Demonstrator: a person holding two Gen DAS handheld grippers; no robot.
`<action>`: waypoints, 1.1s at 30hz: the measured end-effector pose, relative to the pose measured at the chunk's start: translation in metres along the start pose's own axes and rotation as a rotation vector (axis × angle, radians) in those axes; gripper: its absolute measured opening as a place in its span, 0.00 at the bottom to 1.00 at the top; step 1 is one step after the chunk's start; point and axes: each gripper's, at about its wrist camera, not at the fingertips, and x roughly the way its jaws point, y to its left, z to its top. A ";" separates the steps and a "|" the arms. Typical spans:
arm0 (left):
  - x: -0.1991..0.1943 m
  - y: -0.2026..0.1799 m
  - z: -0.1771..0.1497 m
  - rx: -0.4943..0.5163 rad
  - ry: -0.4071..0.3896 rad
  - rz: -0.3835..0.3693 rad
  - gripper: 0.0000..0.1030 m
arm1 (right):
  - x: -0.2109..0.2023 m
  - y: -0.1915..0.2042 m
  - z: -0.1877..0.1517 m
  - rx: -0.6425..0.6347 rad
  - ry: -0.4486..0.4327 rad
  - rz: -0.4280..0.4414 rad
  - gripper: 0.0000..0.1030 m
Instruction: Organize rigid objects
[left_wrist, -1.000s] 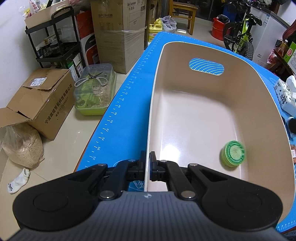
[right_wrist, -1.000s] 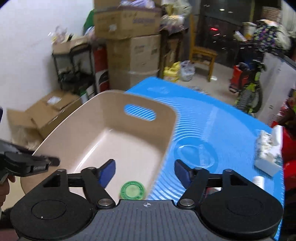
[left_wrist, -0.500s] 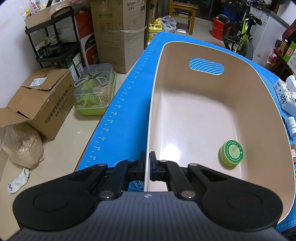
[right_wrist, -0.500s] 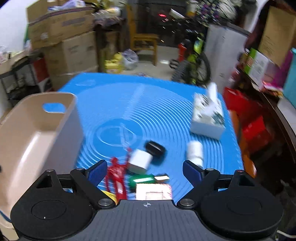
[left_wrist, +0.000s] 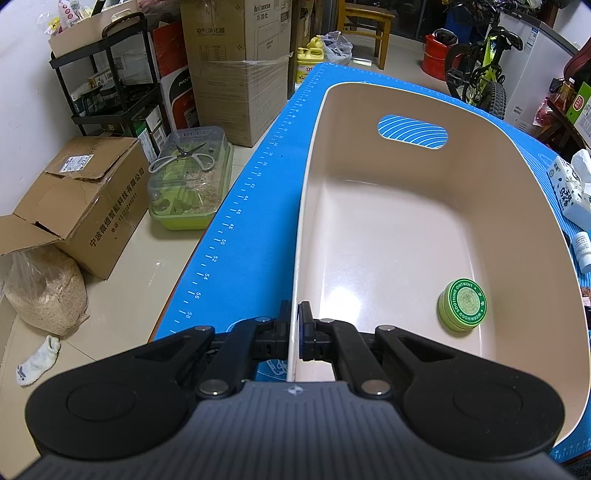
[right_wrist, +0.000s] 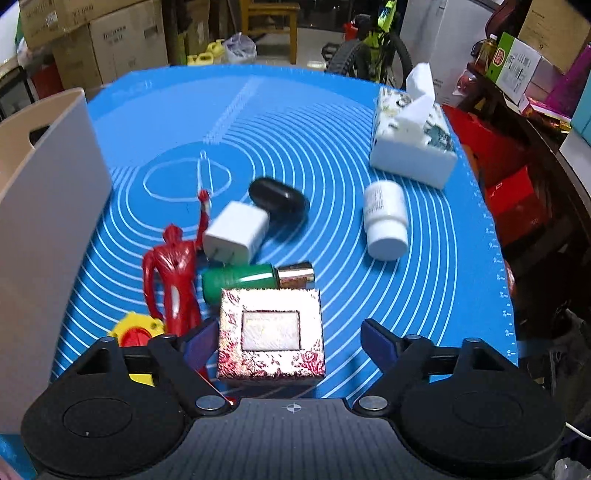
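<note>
The blue table mat (right_wrist: 332, 122) is bare toward its far edge. The beige bin (left_wrist: 406, 229) – green tin (left_wrist: 461, 303) inside – is clamped at its near rim by the left gripper (left_wrist: 294, 325). The patterned box (right_wrist: 271, 334) sits between the right gripper's (right_wrist: 286, 339) parted jaws, which have just been closing – pads not touching.

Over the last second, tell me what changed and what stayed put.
The right gripper swung from over the bin to the clutter, jaws just narrowing around the patterned box, not gripping. The green tin settled. The left gripper stays clamped on the bin's rim.
</note>
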 end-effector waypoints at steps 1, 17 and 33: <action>0.000 0.000 0.000 0.001 0.000 0.000 0.05 | 0.000 0.000 -0.001 0.004 0.002 0.006 0.77; 0.000 -0.002 0.000 -0.004 0.001 0.000 0.05 | -0.045 -0.004 0.001 0.093 -0.155 -0.003 0.60; 0.000 -0.004 -0.001 0.004 0.000 0.005 0.05 | -0.135 0.055 0.032 0.029 -0.426 0.164 0.61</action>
